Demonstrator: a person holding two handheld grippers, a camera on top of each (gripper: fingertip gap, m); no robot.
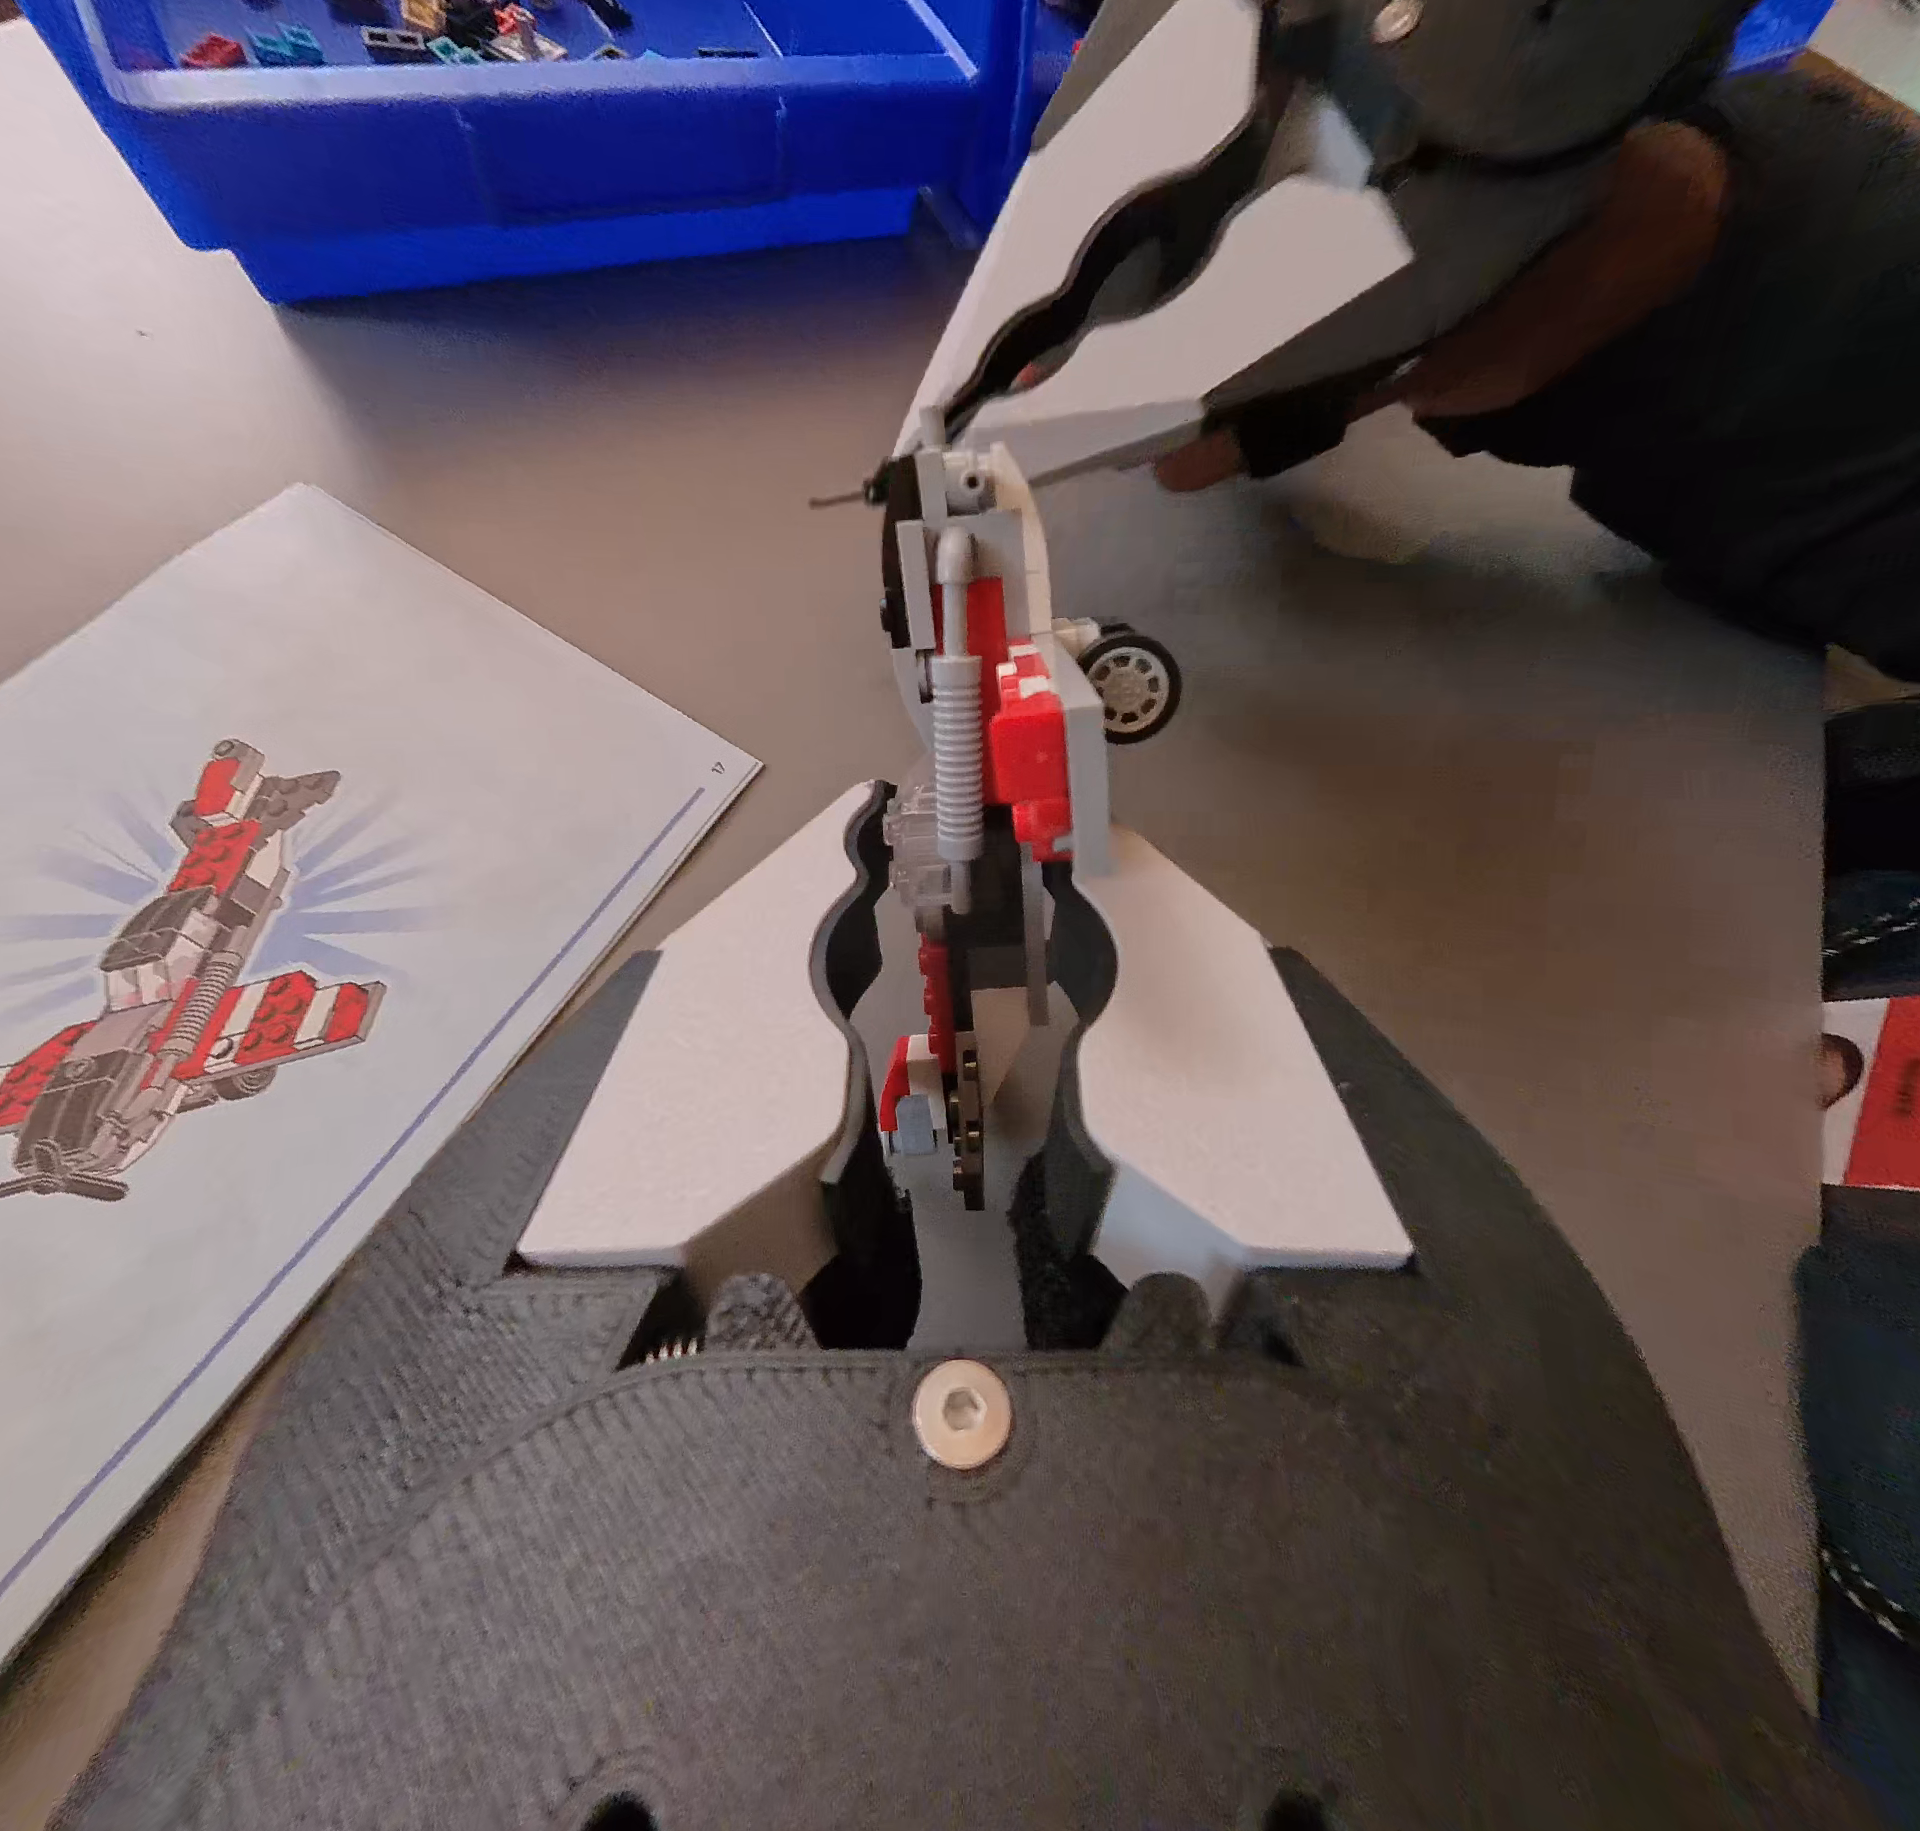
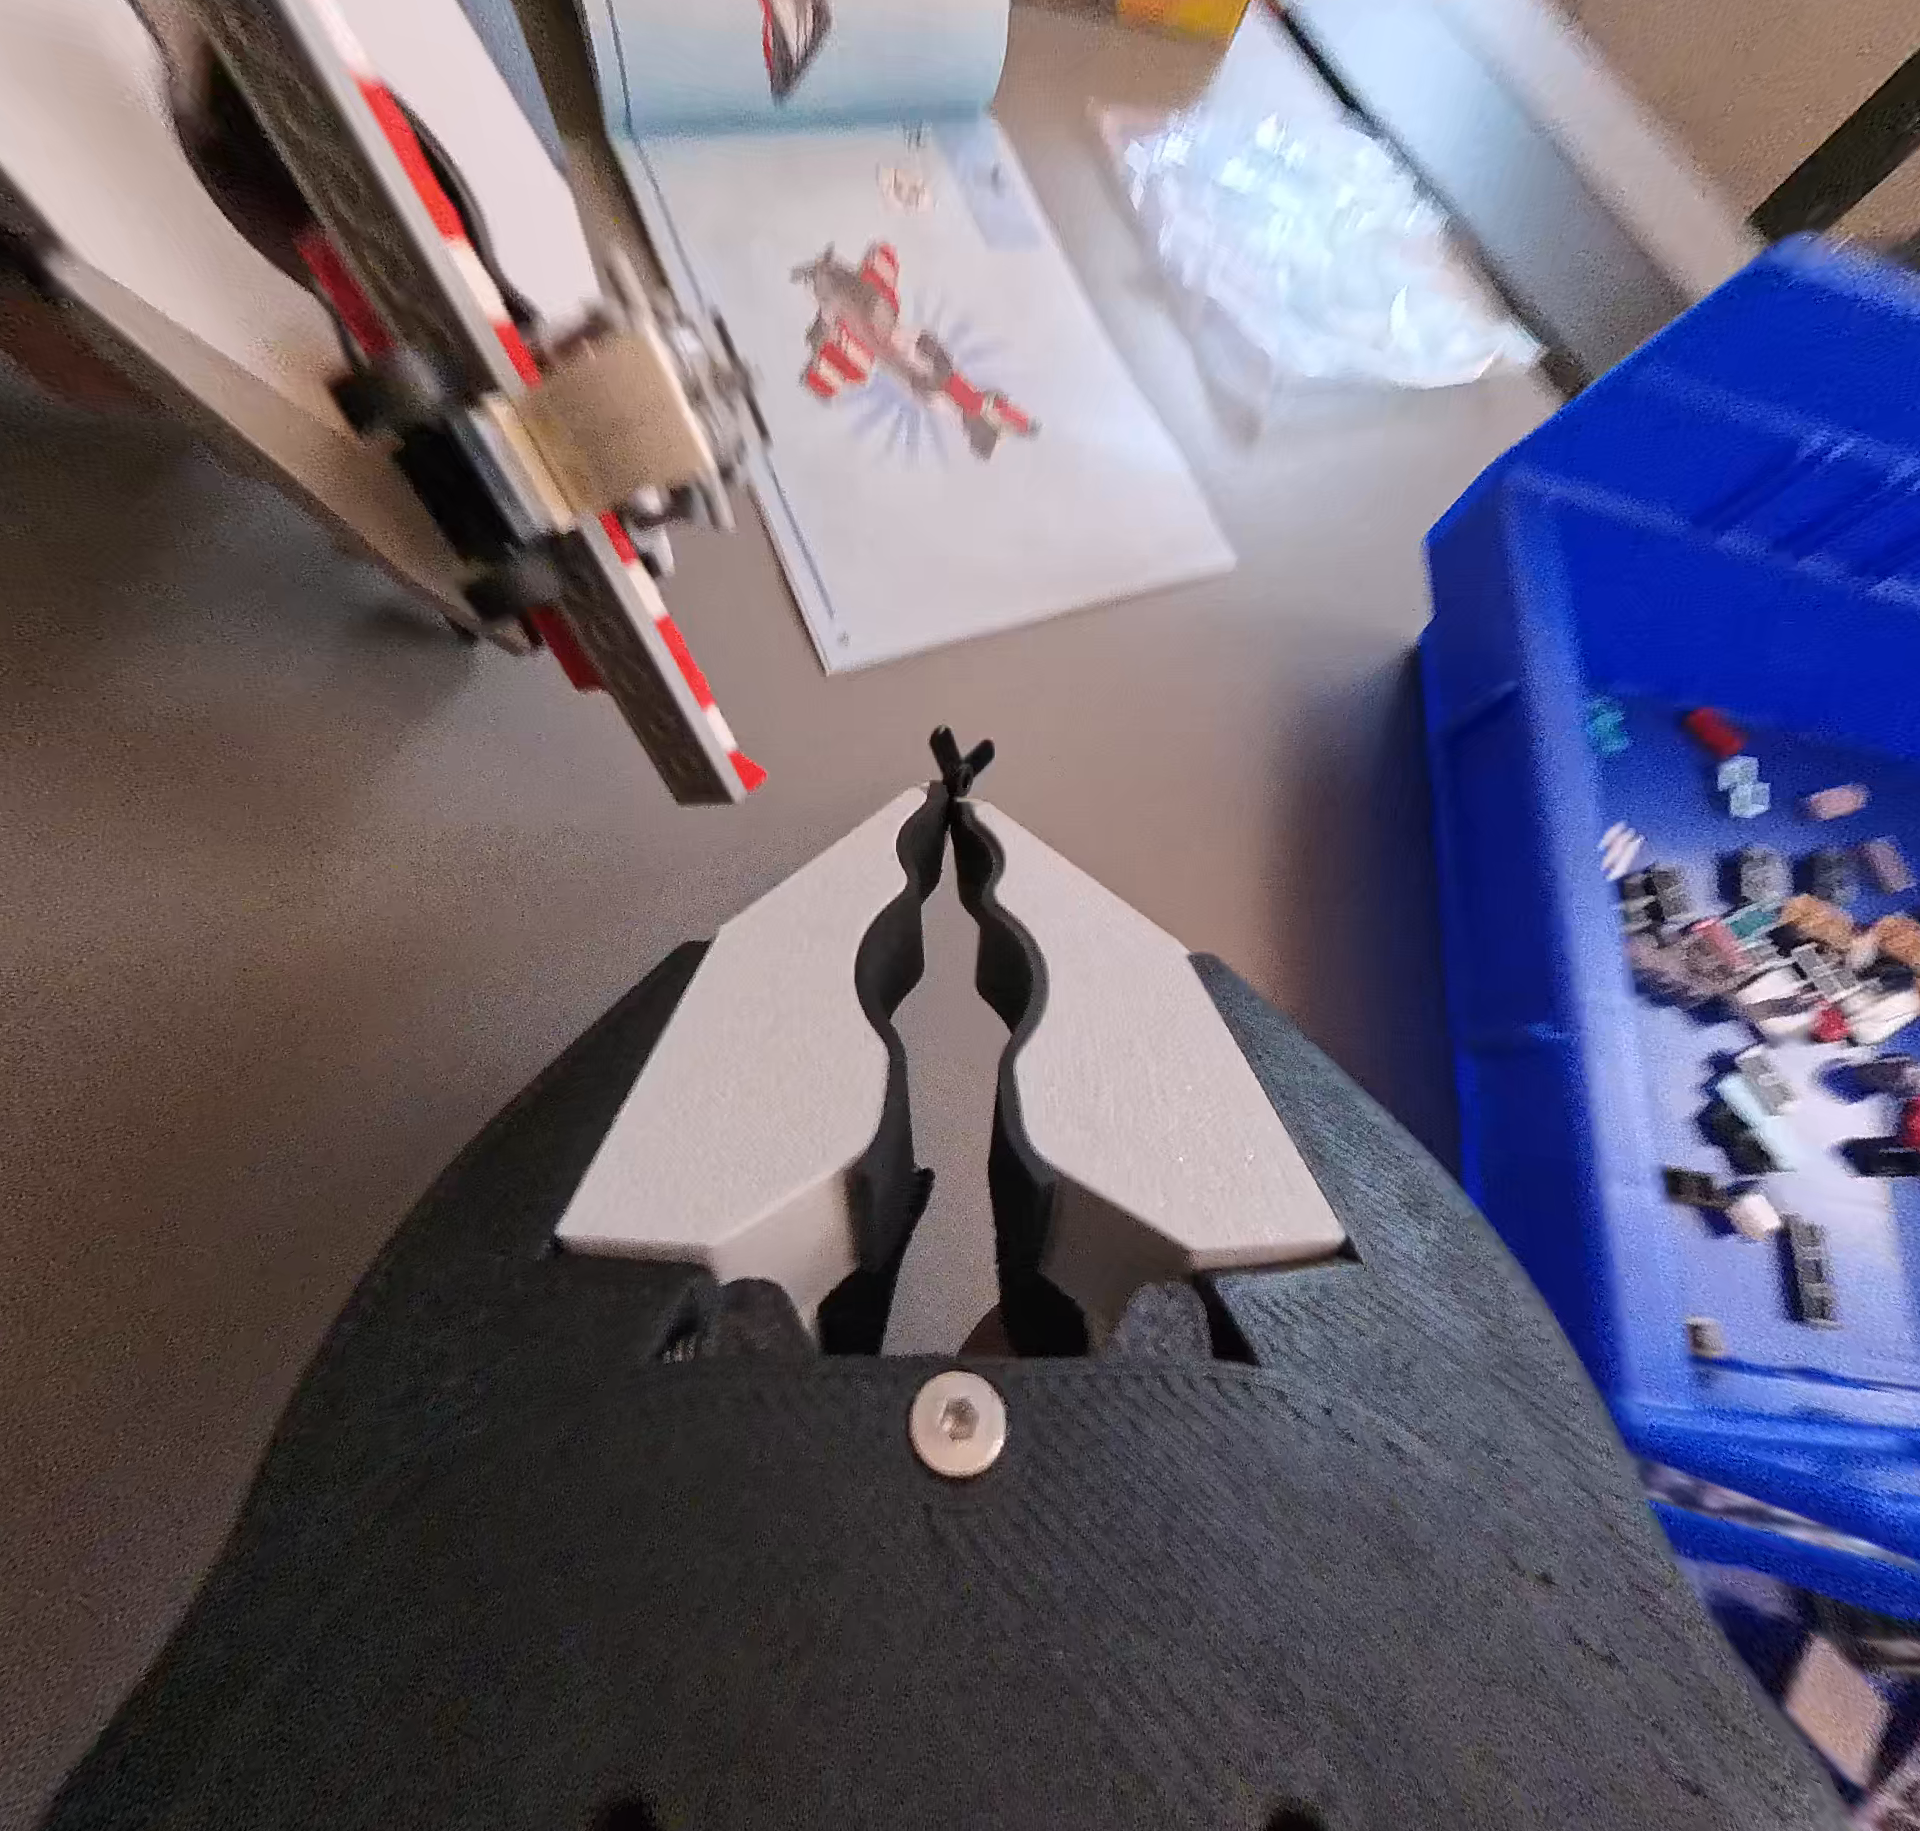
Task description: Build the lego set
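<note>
The left gripper [image 1: 971,908] has its fingers clamped on the red-and-grey lego plane [image 1: 987,732], held above the worktop [image 1: 520,431]. The right gripper [image 2: 951,805] pinches a small black propeller [image 2: 958,755] at the plane's nose. Nearby lie the instruction booklet [image 1: 312,846] and the blue parts bin [image 1: 582,171].

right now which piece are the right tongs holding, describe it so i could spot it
Start at the blue bin of loose bricks, then look left across the bare table to the right tongs. Pinched at their very tip is a tiny black propeller, the only cross-shaped piece, held apart from the red and white plane.
</note>
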